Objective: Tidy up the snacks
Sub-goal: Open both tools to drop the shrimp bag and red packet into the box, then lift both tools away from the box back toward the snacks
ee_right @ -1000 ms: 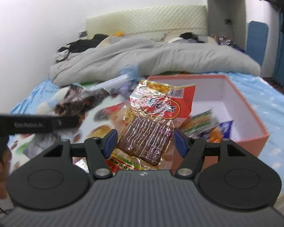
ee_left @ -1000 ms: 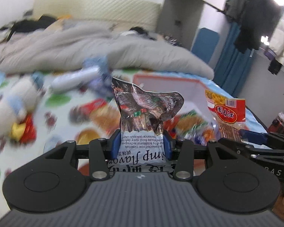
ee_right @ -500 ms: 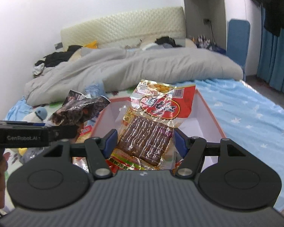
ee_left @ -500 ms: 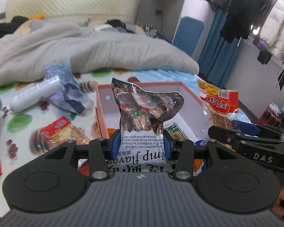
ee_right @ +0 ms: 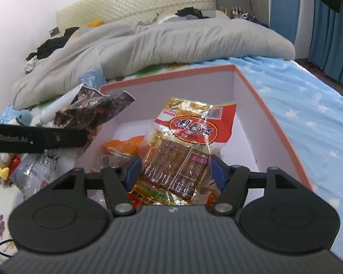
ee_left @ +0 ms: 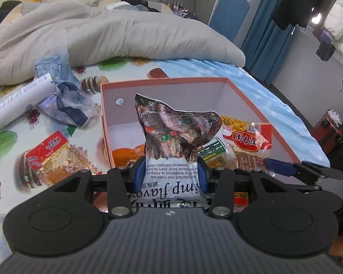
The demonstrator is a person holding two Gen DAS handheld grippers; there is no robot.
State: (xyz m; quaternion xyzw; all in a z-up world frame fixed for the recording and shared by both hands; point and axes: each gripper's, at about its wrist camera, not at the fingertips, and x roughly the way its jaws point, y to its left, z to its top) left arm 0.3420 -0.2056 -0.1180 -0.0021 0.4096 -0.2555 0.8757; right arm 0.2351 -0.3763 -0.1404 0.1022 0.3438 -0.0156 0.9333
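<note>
My left gripper (ee_left: 170, 173) is shut on a dark shrimp-flavour snack bag (ee_left: 176, 134) and holds it upright over the near left side of the pink box (ee_left: 164, 82). My right gripper (ee_right: 175, 171) is shut on a red and clear snack pack (ee_right: 183, 146) over the box's (ee_right: 272, 114) inside. The red pack (ee_left: 249, 137) and the right gripper's fingers (ee_left: 279, 166) show in the left wrist view. The left gripper's arm (ee_right: 36, 140) and its bag (ee_right: 91, 111) show in the right wrist view. Orange and green snack packs (ee_left: 125, 155) lie in the box.
The box sits on a bed with a fruit-print sheet. Left of it lie a red snack pack (ee_left: 54, 157), a crumpled blue bag (ee_left: 64, 105) and a white tube (ee_left: 20, 100). A grey duvet (ee_left: 116, 32) lies behind. A plush toy (ee_right: 2, 159) lies at far left.
Both grippers have swung toward the box and tipped downward, each still holding its pack. The box now fills more of both views.
</note>
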